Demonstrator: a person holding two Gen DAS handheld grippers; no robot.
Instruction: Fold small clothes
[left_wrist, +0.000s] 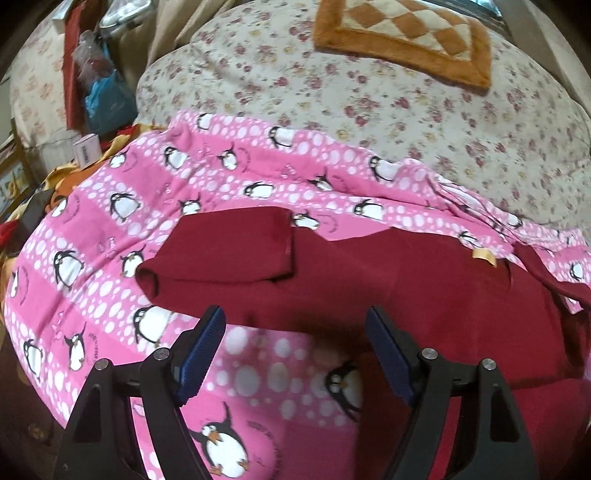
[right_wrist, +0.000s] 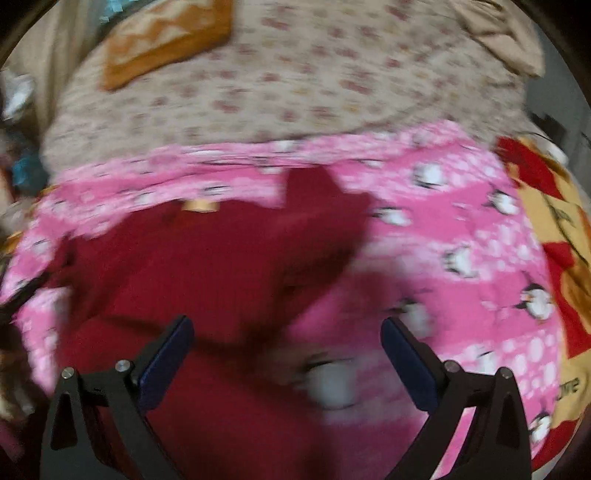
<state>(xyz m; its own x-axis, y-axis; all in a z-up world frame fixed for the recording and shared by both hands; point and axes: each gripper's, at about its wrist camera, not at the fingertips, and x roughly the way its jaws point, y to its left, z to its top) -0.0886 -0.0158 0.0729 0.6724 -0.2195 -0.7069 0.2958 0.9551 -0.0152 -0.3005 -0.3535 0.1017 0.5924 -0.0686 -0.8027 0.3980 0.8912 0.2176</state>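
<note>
- My left gripper (left_wrist: 295, 325) hangs with its jaws wide apart, holding nothing; my right gripper (right_wrist: 288, 332) is the same
- Just past them the red shirt (left_wrist: 406, 288) lies on the pink penguin sheet (left_wrist: 110, 192), one sleeve (left_wrist: 229, 251) folded in
- Farther back is the flowery blanket (left_wrist: 369, 103); an orange checked mat (left_wrist: 406, 33) sits on it

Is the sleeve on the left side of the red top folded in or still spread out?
Folded in. In the left wrist view the sleeve lies doubled back across the red top, its cuff edge on the body rather than on the pink sheet.
</note>
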